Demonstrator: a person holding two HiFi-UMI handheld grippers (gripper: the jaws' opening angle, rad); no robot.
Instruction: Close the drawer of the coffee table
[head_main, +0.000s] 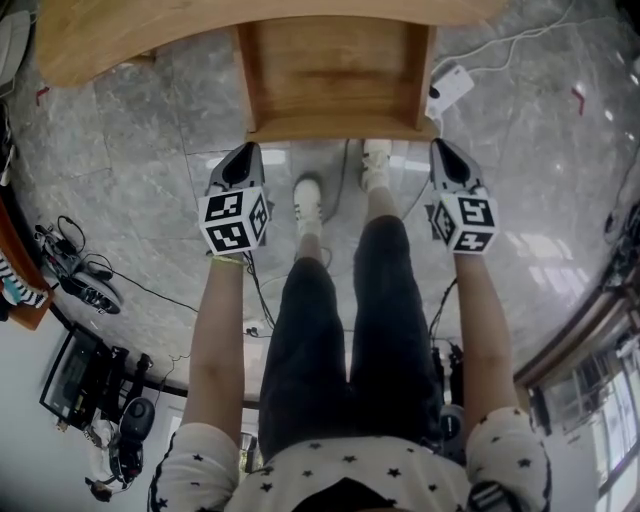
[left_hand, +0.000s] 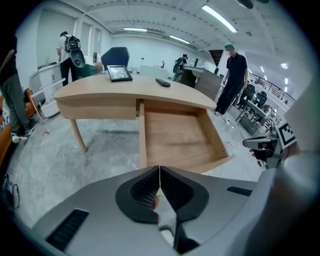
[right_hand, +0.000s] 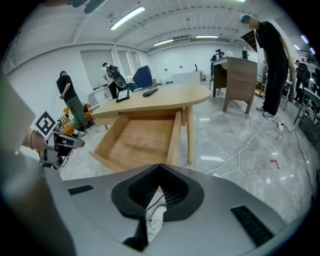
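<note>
While the shallow light-wood drawer (head_main: 340, 125) stands pulled out from under the curved light-wood worktop (head_main: 120, 40) of the coffee table, both claws are held in front of it, apart from its front board. The grey left claw (head_main: 243, 152), topped by its black-and-white marker cube, is positioned near the drawer's left front corner. The matching right claw (head_main: 441, 147) is positioned near the right front corner. Neither is seen touching the wood.

In the left gripper view the black ribbed pads (left_hand: 144, 191) are met at their tips with nothing caught between them, so that claw is clenched and empty. The same is shown in the right gripper view: the jaws are closed on each other and nothing is gripped.

A propped dark tablet (left_hand: 119, 73) and a slim dark remote (left_hand: 162, 82) are seen resting on the worktop, well behind the drawer. A white power adapter (head_main: 447, 88) with its cable is found on the grey marbled floor (head_main: 150, 130), just beside the drawer's right side. The person's white shoes (head_main: 308, 200) are planted on the floor between the two claws, short of the drawer front.
</note>
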